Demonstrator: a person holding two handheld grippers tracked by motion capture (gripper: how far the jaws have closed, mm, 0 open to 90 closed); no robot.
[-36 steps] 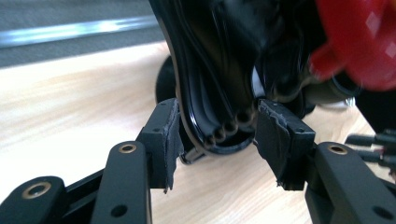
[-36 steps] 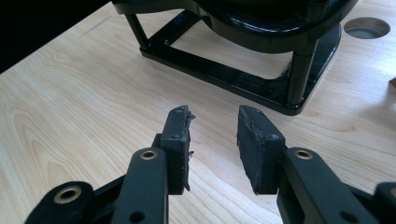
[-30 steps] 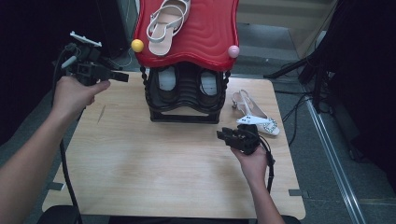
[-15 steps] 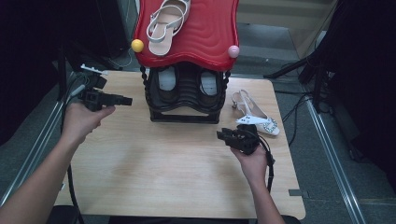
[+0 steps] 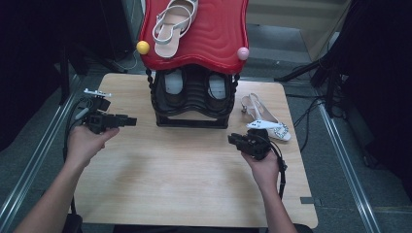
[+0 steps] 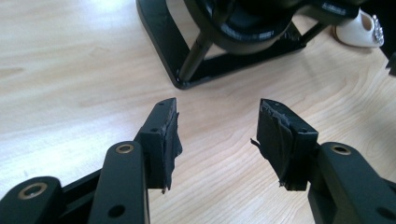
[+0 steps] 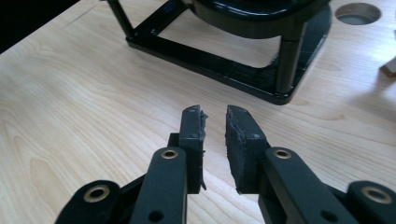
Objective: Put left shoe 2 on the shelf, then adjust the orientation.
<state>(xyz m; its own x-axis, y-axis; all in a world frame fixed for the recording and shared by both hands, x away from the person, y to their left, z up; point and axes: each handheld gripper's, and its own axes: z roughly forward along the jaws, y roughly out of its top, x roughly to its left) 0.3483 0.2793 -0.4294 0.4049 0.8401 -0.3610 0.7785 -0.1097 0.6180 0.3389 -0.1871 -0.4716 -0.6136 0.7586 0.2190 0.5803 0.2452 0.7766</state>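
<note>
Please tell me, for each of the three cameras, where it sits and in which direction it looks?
High view: above the person's side, looking forward and down on the light wooden table; both forearms, left claw and right claw show.
Left gripper view: rides on the left claw, low, facing the black two-tier shoe rack; jaws wide apart, empty.
Right gripper view: rides on the right claw, facing the rack's base; jaws have just been closing, a narrow gap left, nothing between.
Shared: all three show the rack and tabletop.

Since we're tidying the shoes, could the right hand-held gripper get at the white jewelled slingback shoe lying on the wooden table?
Probably yes: the white jewelled slingback shoe lies just beyond the right hand-held gripper, nothing between, though its jaws, just closing, need reopening.
</note>
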